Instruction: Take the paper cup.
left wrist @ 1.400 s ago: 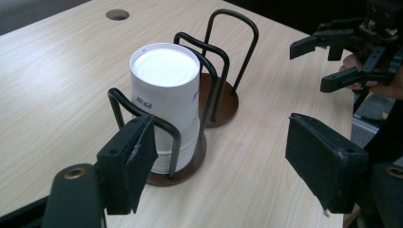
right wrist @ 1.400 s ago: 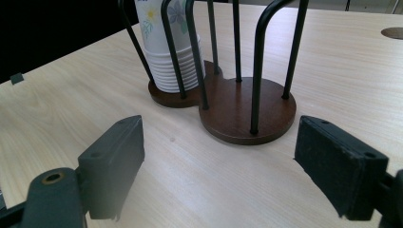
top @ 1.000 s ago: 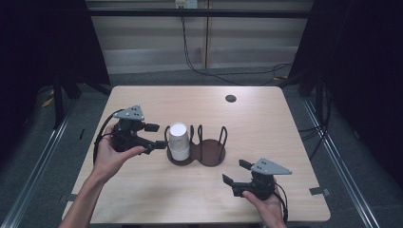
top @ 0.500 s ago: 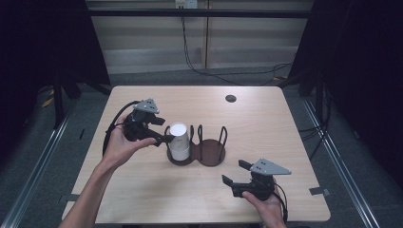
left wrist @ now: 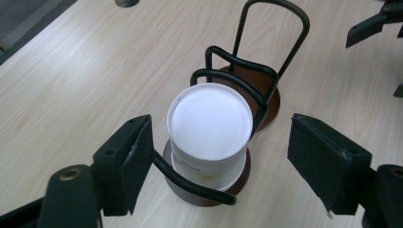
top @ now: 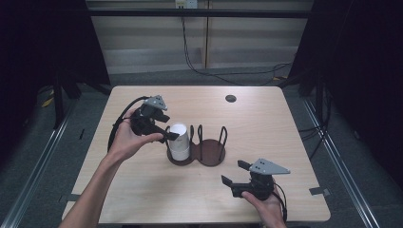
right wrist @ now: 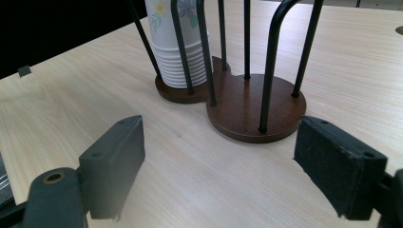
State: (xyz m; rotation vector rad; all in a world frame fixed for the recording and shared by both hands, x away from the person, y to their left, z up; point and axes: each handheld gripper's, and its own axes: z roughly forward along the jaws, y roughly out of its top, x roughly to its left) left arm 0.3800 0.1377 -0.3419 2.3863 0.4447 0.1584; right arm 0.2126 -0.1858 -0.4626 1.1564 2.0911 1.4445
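Note:
A stack of white paper cups (top: 179,141) stands upside down in the left bay of a two-bay holder (top: 212,155), which has round brown wooden bases and black wire loops. My left gripper (top: 167,127) hovers at the stack's top from the left, open. In the left gripper view its jaws straddle the cup stack (left wrist: 210,121) without touching it. The holder's right bay (left wrist: 272,99) is empty. My right gripper (top: 235,173) rests near the table's front right, open, with nothing between its jaws (right wrist: 218,161). It faces the holder base (right wrist: 256,104) and the floral-printed cups (right wrist: 178,42).
The light wooden table (top: 266,123) has a small dark round grommet (top: 231,98) at its far right. Cables trail from both grippers. The other gripper's jaw tips (left wrist: 375,23) show at the top right of the left gripper view. Dark floor surrounds the table.
My left hand has carried its gripper rightward and a little farther back, from the table's left side up to the cup stack. The right gripper has stayed put.

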